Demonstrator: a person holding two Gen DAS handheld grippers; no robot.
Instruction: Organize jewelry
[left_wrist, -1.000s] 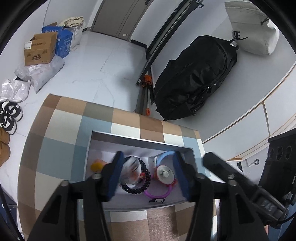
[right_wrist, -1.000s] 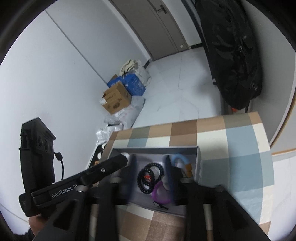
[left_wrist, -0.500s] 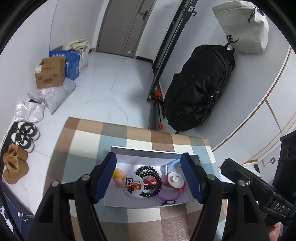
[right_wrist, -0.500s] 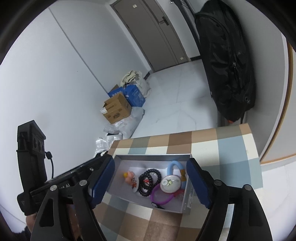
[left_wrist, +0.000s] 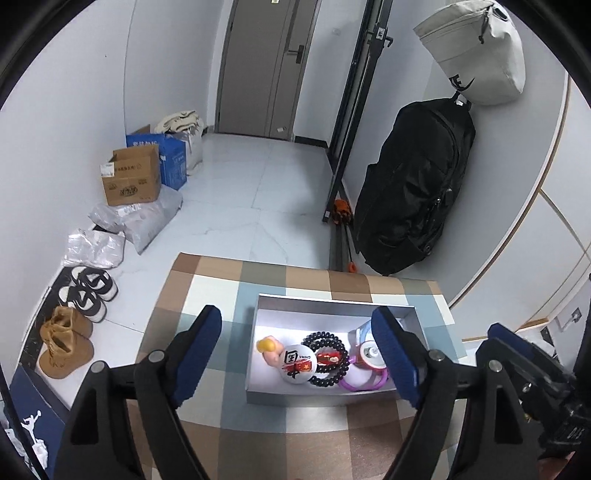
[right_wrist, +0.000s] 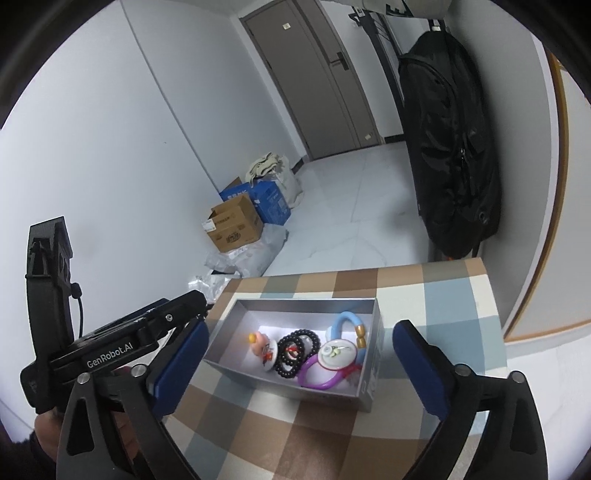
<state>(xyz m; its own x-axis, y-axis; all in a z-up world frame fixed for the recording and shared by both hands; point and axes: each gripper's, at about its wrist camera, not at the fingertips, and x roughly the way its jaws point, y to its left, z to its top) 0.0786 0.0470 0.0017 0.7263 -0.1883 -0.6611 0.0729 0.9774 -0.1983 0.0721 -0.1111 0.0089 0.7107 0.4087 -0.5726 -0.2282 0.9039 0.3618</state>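
An open grey box (left_wrist: 332, 301) (right_wrist: 303, 306) sits on the checked tablecloth. Inside lie a black bead bracelet (left_wrist: 325, 336) (right_wrist: 282, 352), a purple bangle (left_wrist: 364, 386) (right_wrist: 314, 376), a white round badge (left_wrist: 297, 365), a small figurine (left_wrist: 267, 349), a blue-and-white bangle (right_wrist: 345, 317) and a round white compact (right_wrist: 336, 354). My left gripper (left_wrist: 295, 321) hovers above the box's near side, its jaws opening with nothing held. My right gripper (right_wrist: 299, 330) also hangs over the near side, its jaws opening wide and empty.
The checked table (left_wrist: 207, 288) ends just beyond the box. A black bag (left_wrist: 413, 192) hangs on the right wall. Cardboard boxes (left_wrist: 131, 181), plastic parcels and shoes (left_wrist: 88, 291) line the floor at left. A hand (right_wrist: 44, 432) holds the left gripper.
Both grippers have drawn back and upward from the box, and their jaws have spread apart. The box and its contents stayed put.
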